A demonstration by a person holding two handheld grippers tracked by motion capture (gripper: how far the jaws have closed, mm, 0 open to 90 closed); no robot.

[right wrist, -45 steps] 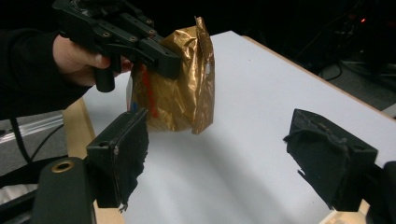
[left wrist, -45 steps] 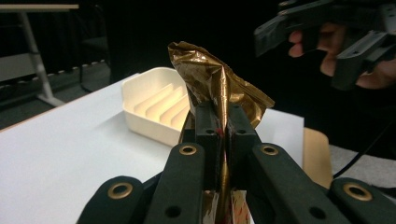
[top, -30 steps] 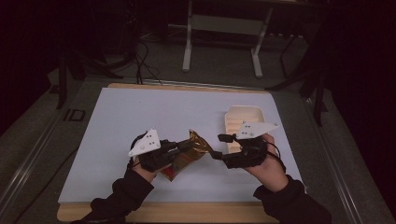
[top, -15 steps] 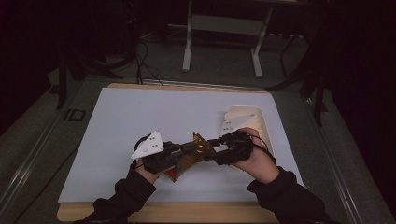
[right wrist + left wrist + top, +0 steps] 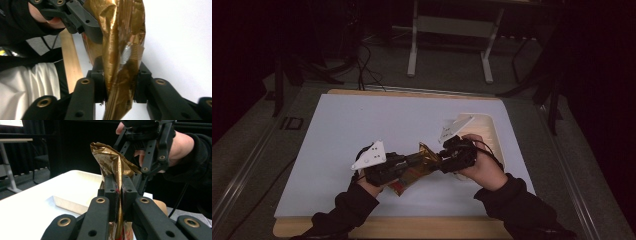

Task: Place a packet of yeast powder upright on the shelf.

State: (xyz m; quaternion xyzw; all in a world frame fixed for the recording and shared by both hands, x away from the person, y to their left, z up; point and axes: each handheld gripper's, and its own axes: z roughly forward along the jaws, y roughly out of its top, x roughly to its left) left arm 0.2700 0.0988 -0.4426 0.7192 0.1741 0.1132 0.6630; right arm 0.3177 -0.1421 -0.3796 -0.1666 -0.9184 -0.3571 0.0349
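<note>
1. The left tool [image 5: 408, 163] is clamped tight on the gold foil packet [image 5: 421, 159], jaws squeezed flat against its seam.
2. The right tool [image 5: 441, 159] has just been closing; its jaws now pinch the packet's other end.
3. The packet hangs between them above the white worktop [image 5: 362, 125].
4. A white tray [image 5: 494, 135] sits at two o'clock from the packet.

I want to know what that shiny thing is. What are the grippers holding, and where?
A crinkly gold wrapper. The left gripper pinches its folded middle; the right gripper has just been closing on its other end.
</note>
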